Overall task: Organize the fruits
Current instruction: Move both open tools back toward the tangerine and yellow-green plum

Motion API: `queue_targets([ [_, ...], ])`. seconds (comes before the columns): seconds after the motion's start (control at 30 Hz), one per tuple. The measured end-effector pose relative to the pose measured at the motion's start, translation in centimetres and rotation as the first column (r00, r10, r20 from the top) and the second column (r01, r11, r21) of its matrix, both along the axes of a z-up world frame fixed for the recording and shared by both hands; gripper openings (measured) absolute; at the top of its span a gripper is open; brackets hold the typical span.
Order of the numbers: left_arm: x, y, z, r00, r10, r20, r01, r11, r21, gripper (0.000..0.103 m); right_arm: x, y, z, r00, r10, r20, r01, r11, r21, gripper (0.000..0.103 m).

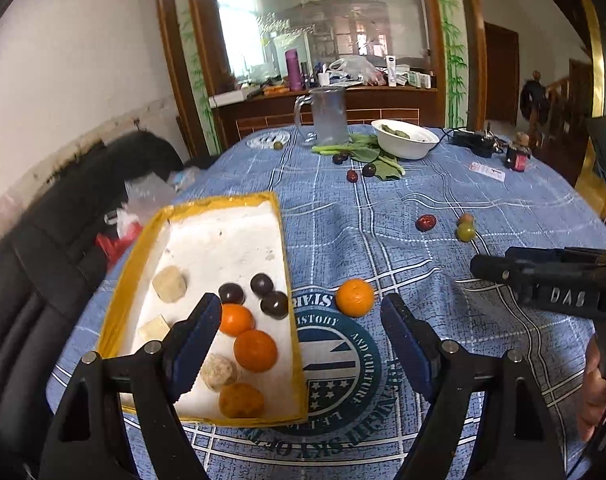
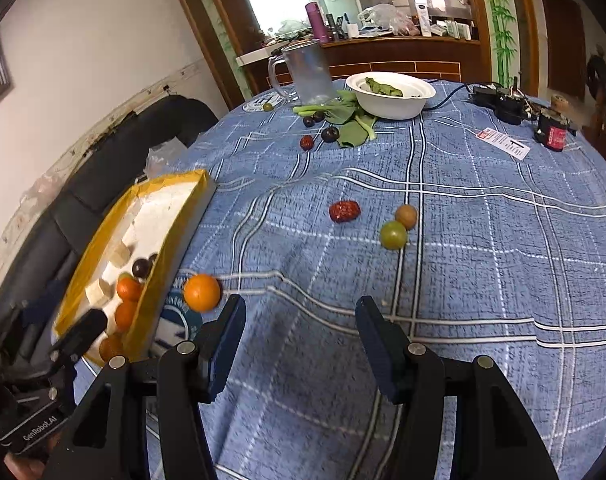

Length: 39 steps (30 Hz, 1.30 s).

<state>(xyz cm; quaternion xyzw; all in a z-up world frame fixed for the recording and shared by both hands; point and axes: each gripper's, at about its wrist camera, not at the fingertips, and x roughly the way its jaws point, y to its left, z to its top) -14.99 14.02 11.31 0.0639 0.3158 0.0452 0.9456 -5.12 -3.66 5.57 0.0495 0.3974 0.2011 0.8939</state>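
Note:
A yellow-rimmed white tray at the table's left holds oranges, dark plums and pale pieces. A loose orange lies on the blue cloth just right of the tray. A red date, a green fruit and a brownish fruit lie further out. My left gripper is open and empty, its jaws straddling the tray's right edge, near the loose orange. My right gripper is open and empty above the cloth.
At the far side stand a glass mug, a white bowl with greens, leafy greens with dark plums, and a black device with cables. A dark sofa lies left of the table.

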Motion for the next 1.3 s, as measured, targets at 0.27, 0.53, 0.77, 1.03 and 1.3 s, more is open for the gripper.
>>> queue_targets([
  [0.27, 0.2, -1.4, 0.0, 1.000, -0.025, 0.002, 0.025, 0.999, 0.045, 0.082, -0.4, -0.4, -1.1, 1.000, 0.003, -0.016, -0.004, 0.998, -0.059, 0.061],
  [0.53, 1.3, -0.7, -0.9, 0.999, -0.008, -0.037, 0.009, 1.000, 0.025, 0.082, 0.0, 0.5, -2.4, 0.998, 0.016, -0.055, -0.020, 0.996, -0.085, 0.061],
  [0.77, 2.1, 0.4, -1.5, 0.997, -0.004, -0.074, 0.004, 1.000, -0.002, 0.082, 0.2, 1.5, -2.6, 0.997, 0.035, -0.063, -0.042, 0.993, -0.107, 0.061],
  [1.03, 2.9, 1.2, -2.4, 0.994, -0.004, -0.108, 0.000, 0.999, -0.035, 0.082, 0.3, 1.9, -3.2, 0.995, 0.039, -0.090, -0.050, 0.991, -0.122, 0.062],
  [1.3, 3.9, 3.1, -1.5, 0.994, 0.012, -0.109, -0.023, 0.995, -0.094, 0.082, 0.0, -0.1, -1.9, 0.998, 0.008, -0.057, -0.016, 0.991, -0.133, 0.063],
])
